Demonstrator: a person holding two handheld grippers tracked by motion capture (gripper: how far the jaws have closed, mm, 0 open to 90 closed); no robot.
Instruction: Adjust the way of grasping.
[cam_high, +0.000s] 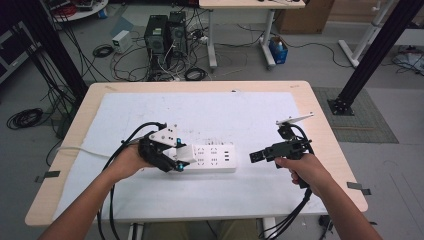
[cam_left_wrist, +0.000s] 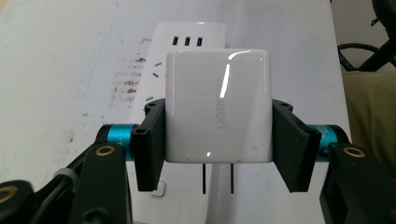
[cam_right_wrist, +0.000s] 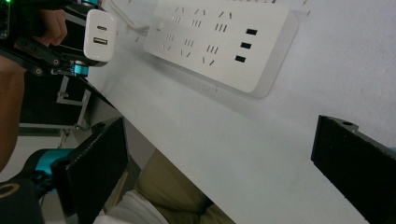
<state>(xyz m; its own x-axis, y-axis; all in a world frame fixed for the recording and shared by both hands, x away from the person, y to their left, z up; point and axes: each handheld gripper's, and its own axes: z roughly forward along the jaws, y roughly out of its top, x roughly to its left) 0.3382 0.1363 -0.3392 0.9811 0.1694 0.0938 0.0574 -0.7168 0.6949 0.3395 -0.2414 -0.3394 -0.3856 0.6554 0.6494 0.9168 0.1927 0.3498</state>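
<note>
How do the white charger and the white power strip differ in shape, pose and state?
The charger is a compact block; the power strip is long and flat. The charger is held off the table in the left gripper, prongs bare; the power strip lies on the table. Both are white plastic.

1. The high view looks forward and down over the table (cam_high: 70, 190) from above both grippers.
2. The left gripper view rides close, facing along its jaws.
3. The right gripper view faces leftward – both gripper views share the power strip (cam_right_wrist: 219, 42).
</note>
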